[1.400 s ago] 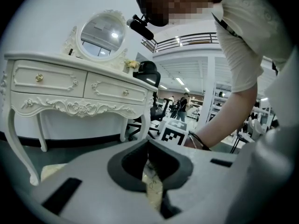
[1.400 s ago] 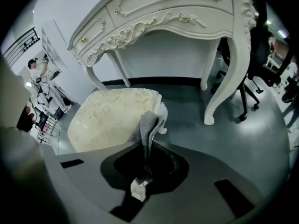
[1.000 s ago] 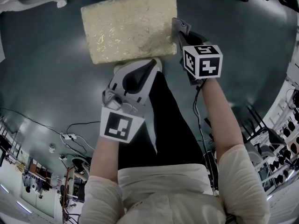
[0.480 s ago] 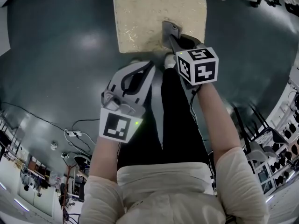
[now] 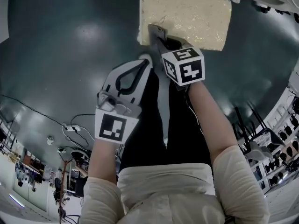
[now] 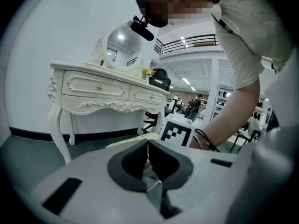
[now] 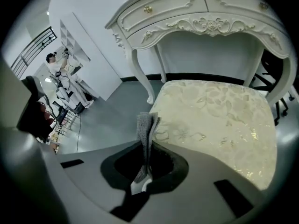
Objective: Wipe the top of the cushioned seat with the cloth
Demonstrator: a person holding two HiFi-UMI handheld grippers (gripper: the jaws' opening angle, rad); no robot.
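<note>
Since a moment ago my right hand-held gripper [image 5: 156, 31] has slid from the right side of the cushioned seat [image 5: 187, 13] over to its near left corner. The seat now sits more to the right in the head view.

The right hand-held gripper is squeezed tight on the cloth [image 7: 145, 127]. The cloth is grey and folded, and a bit of it sticks up past the jaw tips. It hangs just over the near left corner of the seat. I cannot tell if it is touching the top yet.

The seat is pale yellow with a shiny leaf pattern. It stands on the dark floor [image 5: 60, 55], partly under a white dressing table [image 7: 201, 13] with curly legs and drawers.

My left hand-held gripper [image 5: 145, 60] is held back by my legs, well away from the seat, and it points up and away from it. Its jaws are pressed together with nothing in them. In the left gripper view I can see a round mirror [image 6: 122, 43] on the dressing table.
</note>
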